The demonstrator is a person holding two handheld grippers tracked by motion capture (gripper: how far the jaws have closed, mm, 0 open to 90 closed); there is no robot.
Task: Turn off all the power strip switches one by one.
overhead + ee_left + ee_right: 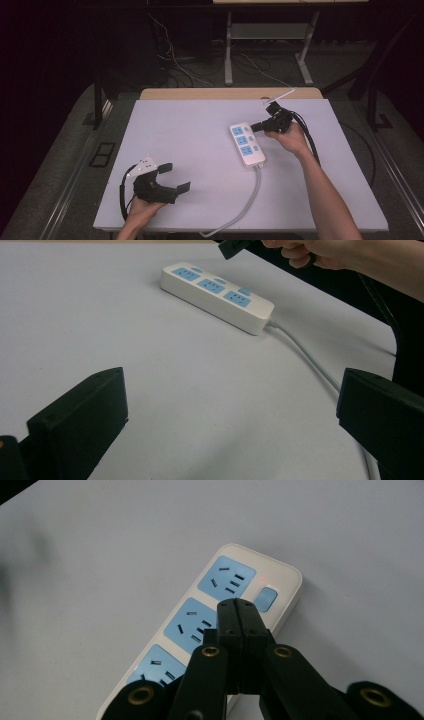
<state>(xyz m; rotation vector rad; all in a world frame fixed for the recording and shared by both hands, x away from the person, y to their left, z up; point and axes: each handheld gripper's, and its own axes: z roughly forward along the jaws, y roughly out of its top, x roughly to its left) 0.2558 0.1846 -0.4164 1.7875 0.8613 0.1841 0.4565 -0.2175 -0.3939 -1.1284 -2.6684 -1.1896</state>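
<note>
White hard plastic, the power strip [247, 144] just under the pressed-together right gripper [237, 611] looks light and slippery, best steadied at its long sides by the spread left gripper [174, 176].

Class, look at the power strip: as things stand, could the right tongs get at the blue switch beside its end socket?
Probably yes. The right tongs, shut and holding nothing, hover just over the power strip, close to the switch. Nothing lies between them, and the left tongs sit well away, open.
</note>
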